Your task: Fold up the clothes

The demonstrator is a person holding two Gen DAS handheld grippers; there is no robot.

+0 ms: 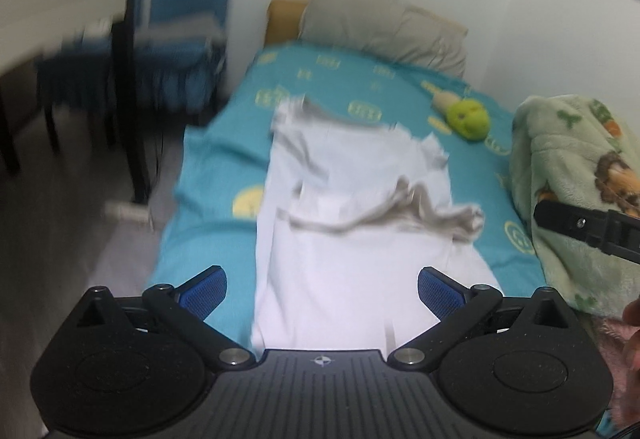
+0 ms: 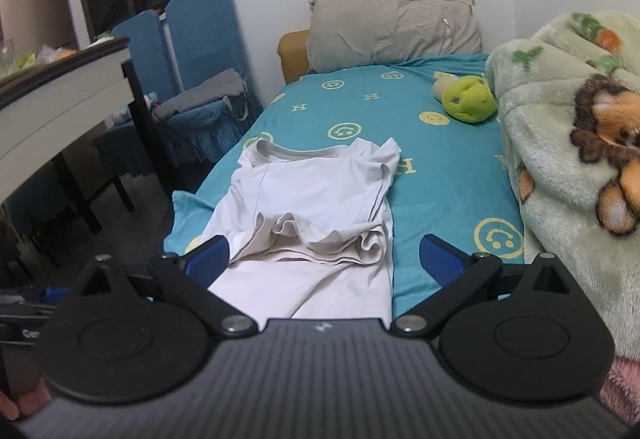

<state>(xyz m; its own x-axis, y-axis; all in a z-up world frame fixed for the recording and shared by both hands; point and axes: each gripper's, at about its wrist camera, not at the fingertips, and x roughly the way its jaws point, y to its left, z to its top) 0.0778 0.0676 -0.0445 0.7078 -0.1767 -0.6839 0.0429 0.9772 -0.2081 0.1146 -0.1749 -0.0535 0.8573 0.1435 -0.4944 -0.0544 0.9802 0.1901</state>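
Both the left gripper (image 1: 322,289) and right gripper (image 2: 324,259) are wide open, holding nothing. The half-folded white cotton T-shirt (image 2: 316,199) lies on the turquoise bed (image 2: 440,175); I would pinch the bunched hem at six o'clock evenly.

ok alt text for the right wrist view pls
A white t-shirt, sleeves folded in, lies on a teal smiley-print bedsheet, with the open, empty right tongs above its near end. A green plush toy, grey pillow and fleece blanket sit beyond.
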